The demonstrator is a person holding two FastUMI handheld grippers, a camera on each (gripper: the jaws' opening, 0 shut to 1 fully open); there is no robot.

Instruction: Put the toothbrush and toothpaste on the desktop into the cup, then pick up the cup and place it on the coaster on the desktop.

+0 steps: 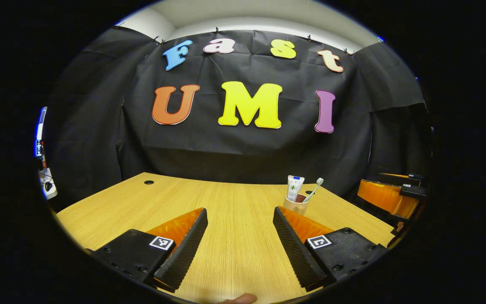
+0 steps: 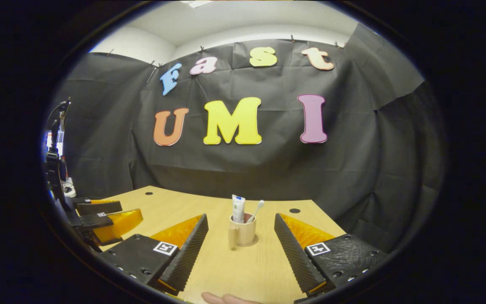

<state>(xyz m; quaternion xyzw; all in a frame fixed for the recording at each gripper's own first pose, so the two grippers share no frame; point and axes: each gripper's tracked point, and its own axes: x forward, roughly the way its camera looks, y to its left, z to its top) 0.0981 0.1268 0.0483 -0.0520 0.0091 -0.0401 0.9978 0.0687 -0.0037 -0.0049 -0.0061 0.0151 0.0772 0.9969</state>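
A beige cup (image 2: 242, 233) with a handle on its left stands upright on a thin round coaster (image 2: 252, 244) on the wooden desktop (image 2: 234, 270). A white toothpaste tube (image 2: 238, 209) and a toothbrush (image 2: 256, 210) stick up out of it. My right gripper (image 2: 240, 236) is open, its fingers wide apart on either side of the cup and a little nearer than it, not touching. In the left gripper view the cup (image 1: 296, 205) with toothpaste (image 1: 295, 187) and toothbrush (image 1: 314, 189) stands just beyond the right finger. My left gripper (image 1: 240, 230) is open over bare desktop.
The left gripper (image 2: 99, 217) shows at the left edge of the right gripper view, the right gripper (image 1: 392, 192) at the right edge of the left gripper view. Cable holes (image 1: 149, 182) (image 2: 295, 210) are set in the far desktop. Black cloth walls the booth behind the desk.
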